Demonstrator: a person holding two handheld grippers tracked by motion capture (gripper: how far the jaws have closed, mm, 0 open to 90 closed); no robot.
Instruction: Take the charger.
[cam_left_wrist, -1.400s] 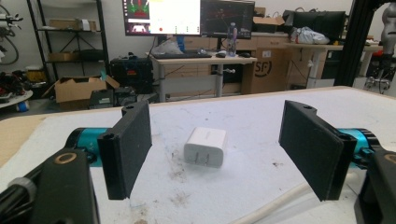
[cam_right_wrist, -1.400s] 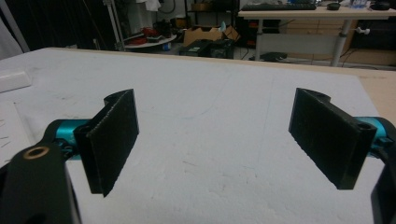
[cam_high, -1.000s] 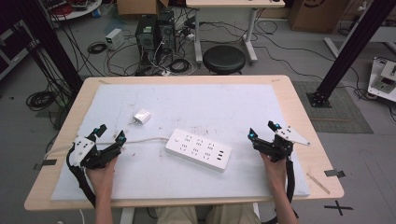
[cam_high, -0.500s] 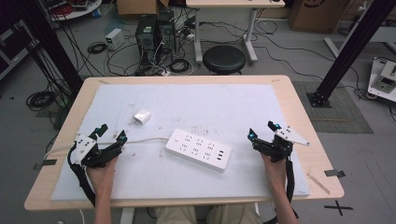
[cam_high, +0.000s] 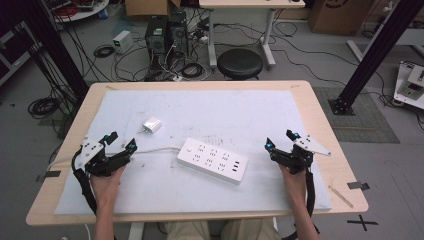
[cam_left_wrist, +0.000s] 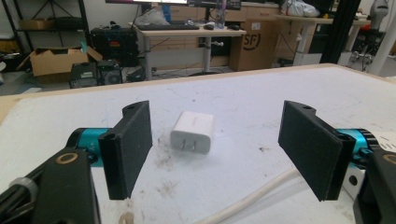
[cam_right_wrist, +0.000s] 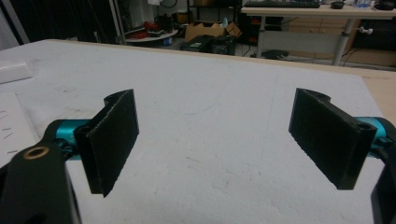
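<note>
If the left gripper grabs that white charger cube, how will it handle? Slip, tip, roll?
The charger cube looks like a small rigid plastic block, so probably light and stiff. Its glossy shell may slip against the pads. Lying flat with prongs toward the left gripper, it likely won't roll, though a nudge could slide it across the white mat.

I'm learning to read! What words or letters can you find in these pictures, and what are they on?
"SF" in brackets: on the brown cardboard box by the far desk, in the left gripper view.
White charger: no print to read.
White power strip: only sockets, no words that I can read.
Black X on the floor: a tape mark, not a letter in a word.
</note>
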